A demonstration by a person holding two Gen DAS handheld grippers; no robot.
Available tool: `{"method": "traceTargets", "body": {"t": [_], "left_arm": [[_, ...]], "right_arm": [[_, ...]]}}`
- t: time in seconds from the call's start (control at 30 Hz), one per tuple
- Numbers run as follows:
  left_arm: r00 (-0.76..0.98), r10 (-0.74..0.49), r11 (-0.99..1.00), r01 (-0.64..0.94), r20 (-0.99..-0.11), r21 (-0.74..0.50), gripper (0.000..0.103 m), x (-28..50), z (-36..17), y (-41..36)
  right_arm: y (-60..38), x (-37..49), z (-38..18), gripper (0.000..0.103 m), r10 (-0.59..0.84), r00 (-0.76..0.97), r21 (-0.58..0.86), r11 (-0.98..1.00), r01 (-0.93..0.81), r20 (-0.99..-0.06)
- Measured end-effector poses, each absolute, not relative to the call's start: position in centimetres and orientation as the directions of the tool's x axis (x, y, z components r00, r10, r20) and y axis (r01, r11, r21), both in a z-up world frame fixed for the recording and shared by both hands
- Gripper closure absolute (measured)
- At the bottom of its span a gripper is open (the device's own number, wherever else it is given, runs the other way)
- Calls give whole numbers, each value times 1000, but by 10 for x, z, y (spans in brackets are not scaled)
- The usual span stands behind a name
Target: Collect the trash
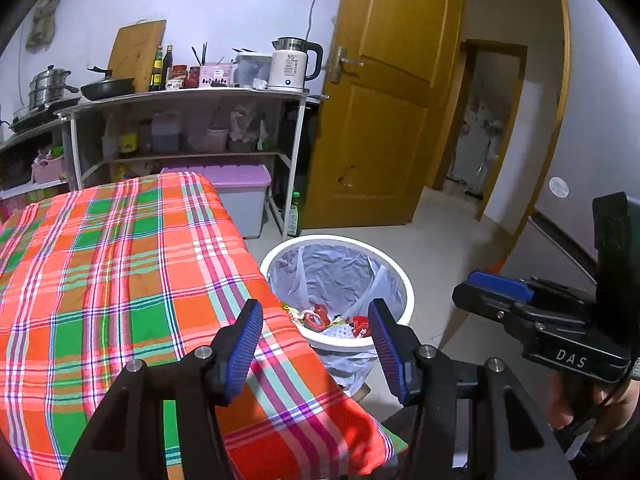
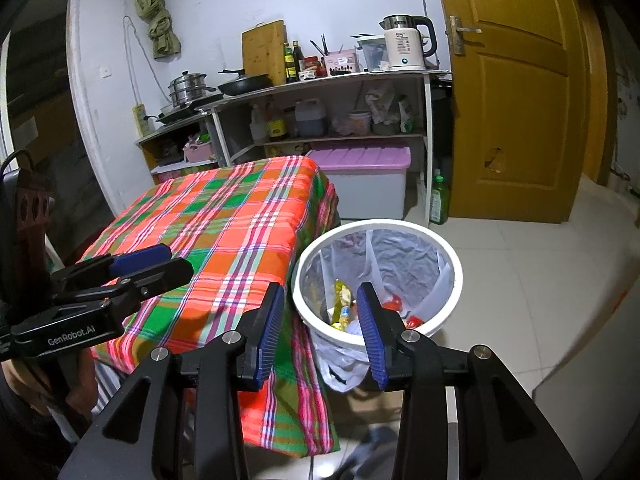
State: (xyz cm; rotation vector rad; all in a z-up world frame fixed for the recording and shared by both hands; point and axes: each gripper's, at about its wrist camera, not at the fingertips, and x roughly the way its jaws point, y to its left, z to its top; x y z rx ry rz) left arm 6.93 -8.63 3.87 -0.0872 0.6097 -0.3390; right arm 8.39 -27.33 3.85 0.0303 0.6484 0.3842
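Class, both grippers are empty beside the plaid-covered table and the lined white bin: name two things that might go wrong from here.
1. The white plastic bin stands close against the orange-and-green plaid tablecloth; a swinging right gripper might knock it over and spill the wrappers.
2. The thin grey bin liner hangs loose over the rim; the left gripper could snag it, or the cloth's draped edge.

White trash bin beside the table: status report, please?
Left gripper and right gripper open, empty. White plastic-lined trash bin holds wrappers. Plaid tablecloth bare. Nothing blocking.
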Motion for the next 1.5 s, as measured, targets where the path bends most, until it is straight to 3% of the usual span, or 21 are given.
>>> {"method": "traceTargets", "body": {"t": [1.5], "left_arm": [[786, -271, 961, 257, -555, -106, 49, 66, 34, -92]], "right_arm": [[-273, 82, 30, 64, 359, 719, 140, 927, -347, -595]]}}
